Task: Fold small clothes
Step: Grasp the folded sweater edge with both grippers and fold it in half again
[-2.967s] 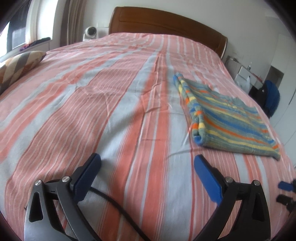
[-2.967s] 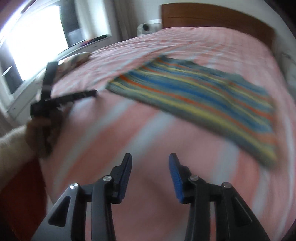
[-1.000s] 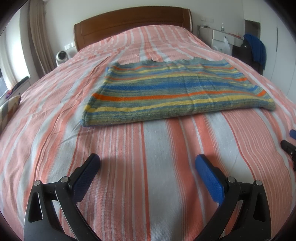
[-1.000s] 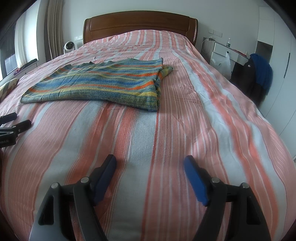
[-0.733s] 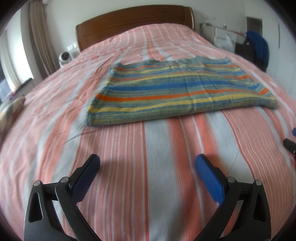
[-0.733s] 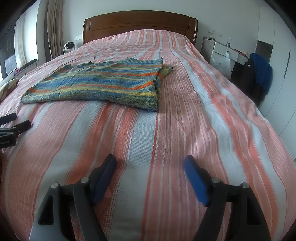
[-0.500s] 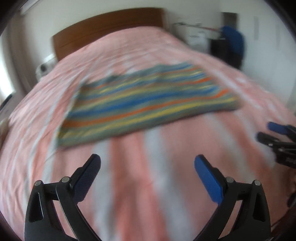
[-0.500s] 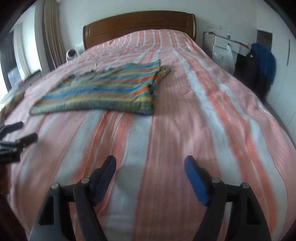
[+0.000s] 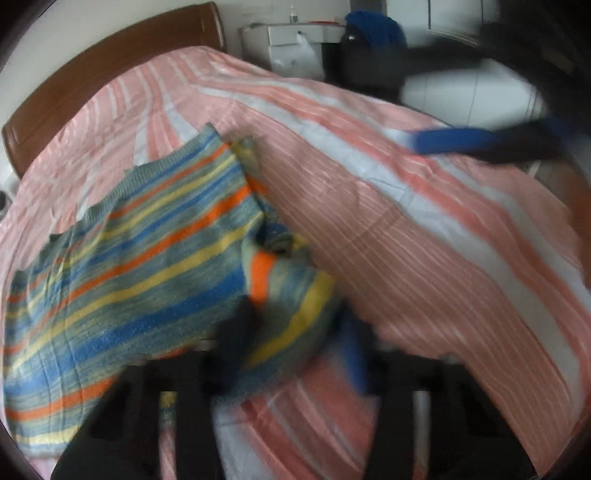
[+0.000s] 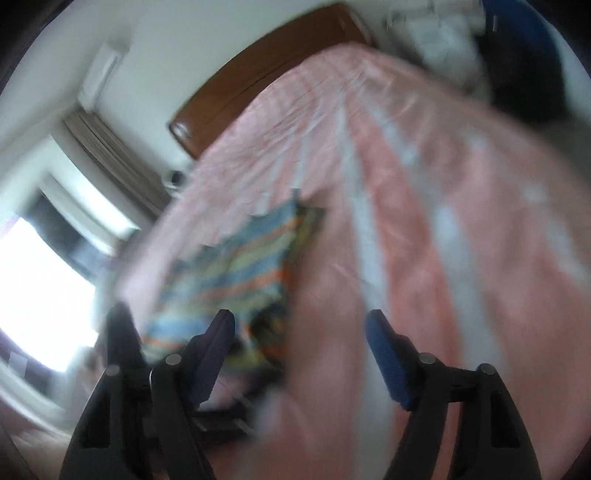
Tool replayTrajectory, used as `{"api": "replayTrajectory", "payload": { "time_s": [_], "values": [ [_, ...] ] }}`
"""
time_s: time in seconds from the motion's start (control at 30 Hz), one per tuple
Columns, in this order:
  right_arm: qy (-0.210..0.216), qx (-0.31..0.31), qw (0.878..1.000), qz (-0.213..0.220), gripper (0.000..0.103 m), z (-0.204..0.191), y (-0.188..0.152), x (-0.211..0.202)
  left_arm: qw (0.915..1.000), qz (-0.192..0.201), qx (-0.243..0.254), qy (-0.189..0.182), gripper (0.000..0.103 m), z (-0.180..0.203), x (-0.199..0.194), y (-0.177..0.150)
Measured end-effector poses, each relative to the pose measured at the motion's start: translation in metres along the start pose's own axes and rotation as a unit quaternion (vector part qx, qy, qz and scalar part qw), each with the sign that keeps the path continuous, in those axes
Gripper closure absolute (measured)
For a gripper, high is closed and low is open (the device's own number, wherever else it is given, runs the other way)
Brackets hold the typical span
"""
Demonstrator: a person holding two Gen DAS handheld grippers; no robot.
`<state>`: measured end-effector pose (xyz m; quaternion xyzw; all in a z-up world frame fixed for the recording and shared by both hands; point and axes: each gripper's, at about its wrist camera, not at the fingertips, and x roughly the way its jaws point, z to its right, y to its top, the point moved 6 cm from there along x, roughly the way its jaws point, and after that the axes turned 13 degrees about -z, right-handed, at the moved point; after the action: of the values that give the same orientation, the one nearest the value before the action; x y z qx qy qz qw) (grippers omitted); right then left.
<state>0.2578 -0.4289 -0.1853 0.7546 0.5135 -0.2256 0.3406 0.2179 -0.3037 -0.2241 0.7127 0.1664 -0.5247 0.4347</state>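
Note:
A small striped knit sweater [image 9: 140, 258] in blue, orange, yellow and grey lies on the pink striped bed [image 9: 424, 229]. My left gripper [image 9: 295, 325] is shut on the sweater's near right corner, which bunches up between the blurred fingers. The right gripper shows as a blurred blue finger [image 9: 461, 142] at the upper right of the left wrist view. In the blurred right wrist view my right gripper [image 10: 299, 350] is open and empty above the bed, with the sweater [image 10: 236, 273] just beyond its left finger.
A wooden headboard [image 9: 92, 92] stands at the far end of the bed. A white cabinet [image 9: 295, 48] and a dark chair with blue cloth [image 9: 373, 33] stand beside the bed on the right. A bright window [image 10: 37, 280] and curtain are on the left.
My left gripper has moved forward to the sweater's right corner and closed on it, lifting the fabric. My right gripper has swung and tilted; both views are motion-blurred.

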Motion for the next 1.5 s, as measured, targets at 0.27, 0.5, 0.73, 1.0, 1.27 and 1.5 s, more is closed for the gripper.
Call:
{"api": "replayTrajectory", "payload": {
  "time_s": [0.27, 0.5, 0.73, 1.0, 1.27, 1.5],
  "values": [
    [0.022, 0.027, 0.996, -0.087, 0.056, 0.007, 0.103, 0.133, 0.9985, 0.032, -0.028, -0.036, 0.095, -0.017, -0.016, -0.005],
    [-0.003, -0.056, 0.997, -0.058, 0.093, -0.072, 0.121, 0.137, 0.9797, 0.083, -0.149, -0.106, 0.095, -0.094, -0.074, -0.027],
    [0.020, -0.119, 0.989, -0.089, 0.093, -0.180, 0.109, 0.197, 0.9530, 0.094, -0.267, -0.107, 0.095, -0.190, -0.105, -0.092],
    [0.007, -0.159, 0.977, -0.145, 0.093, -0.254, 0.079, 0.314, 0.9254, 0.065, -0.362, -0.090, 0.095, -0.267, -0.089, -0.154],
    [0.076, -0.126, 0.977, -0.154, 0.058, -0.273, 0.062, 0.343, 0.9159, 0.039, -0.392, -0.074, 0.044, -0.284, -0.100, -0.184],
    [0.033, -0.222, 0.967, -0.120, 0.058, -0.267, 0.038, 0.258, 0.9253, 0.060, -0.370, -0.056, 0.031, -0.282, -0.109, -0.168]
  ]
}}
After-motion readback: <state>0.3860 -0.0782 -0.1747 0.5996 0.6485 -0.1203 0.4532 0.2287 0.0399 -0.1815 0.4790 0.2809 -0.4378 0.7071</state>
